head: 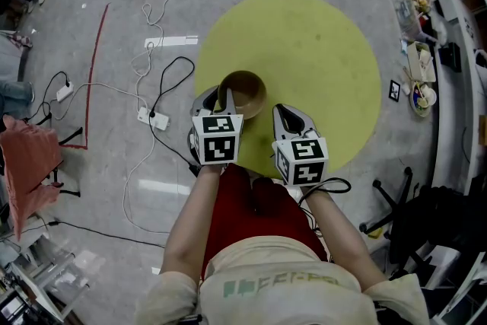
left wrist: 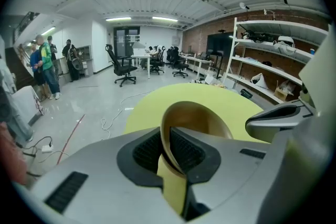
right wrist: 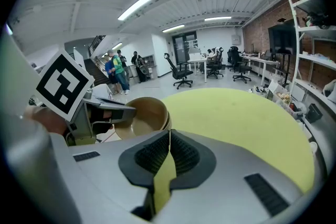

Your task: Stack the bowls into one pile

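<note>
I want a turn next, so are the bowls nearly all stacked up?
Nearly, it seems. Done: no loose bowl shows on the round yellow surface. In hand: the left gripper has its jaws closed on the rim of the light brown bowl; the right gripper view shows layered rims, so it may be a nested pile. The right gripper is shut, empty. Left: probably setting it down.

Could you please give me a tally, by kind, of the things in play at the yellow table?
Grippers: 2 (left gripper, right gripper)
Brown bowls: 1 seen (brown bowl, clamped by the rim in the left gripper; I cannot tell if more are nested under it)
Round yellow tables: 1 (yellow table)
Total: 4
</note>
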A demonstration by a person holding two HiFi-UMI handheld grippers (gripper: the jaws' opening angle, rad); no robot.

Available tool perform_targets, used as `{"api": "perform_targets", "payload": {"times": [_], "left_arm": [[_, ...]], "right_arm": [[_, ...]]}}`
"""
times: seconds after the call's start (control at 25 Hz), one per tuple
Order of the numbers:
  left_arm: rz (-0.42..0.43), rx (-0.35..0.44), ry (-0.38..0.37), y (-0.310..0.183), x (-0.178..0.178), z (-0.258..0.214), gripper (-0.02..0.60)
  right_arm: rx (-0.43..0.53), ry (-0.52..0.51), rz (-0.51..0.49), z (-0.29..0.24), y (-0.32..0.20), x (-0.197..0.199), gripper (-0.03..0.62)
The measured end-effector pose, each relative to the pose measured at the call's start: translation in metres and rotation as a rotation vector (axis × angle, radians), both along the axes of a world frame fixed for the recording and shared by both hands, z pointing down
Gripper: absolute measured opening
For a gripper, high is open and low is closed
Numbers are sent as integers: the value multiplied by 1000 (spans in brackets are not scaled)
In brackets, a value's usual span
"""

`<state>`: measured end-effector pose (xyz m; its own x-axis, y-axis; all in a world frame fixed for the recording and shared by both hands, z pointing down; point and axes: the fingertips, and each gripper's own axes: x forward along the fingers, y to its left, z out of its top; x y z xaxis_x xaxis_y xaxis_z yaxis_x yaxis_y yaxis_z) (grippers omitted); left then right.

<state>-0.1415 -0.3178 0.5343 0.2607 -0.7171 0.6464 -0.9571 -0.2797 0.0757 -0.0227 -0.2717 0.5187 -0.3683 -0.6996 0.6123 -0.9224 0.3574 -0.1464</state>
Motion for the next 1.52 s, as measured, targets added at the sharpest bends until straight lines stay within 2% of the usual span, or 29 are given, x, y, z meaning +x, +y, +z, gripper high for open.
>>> {"api": "perform_targets", "payload": {"times": [0.28,0.4,0.52,0.8,1.32,1.52], "left_arm": [[16,14,-119,-4,-2,-1,34],[21,27,-140,-4,-2,-3,35],[25,30,-138,-3,-1,-4,69],[1,42,-139,-1,-8,-7,84],[-53,83,-56,11,-18,-31,83],[-63,103,-33,21,-21,-44,59]], "right_arm": [[-1,-2,0,-1,-2,0,37],[1,-3,-1,-2,-1,2,37],[2,-4,-4,-3,0,3,37],[9,-5,-10,-5,4,5,37],[41,-17,-13,-17,14,6,37],[65,-23,-7,-25,21,8,37]]}}
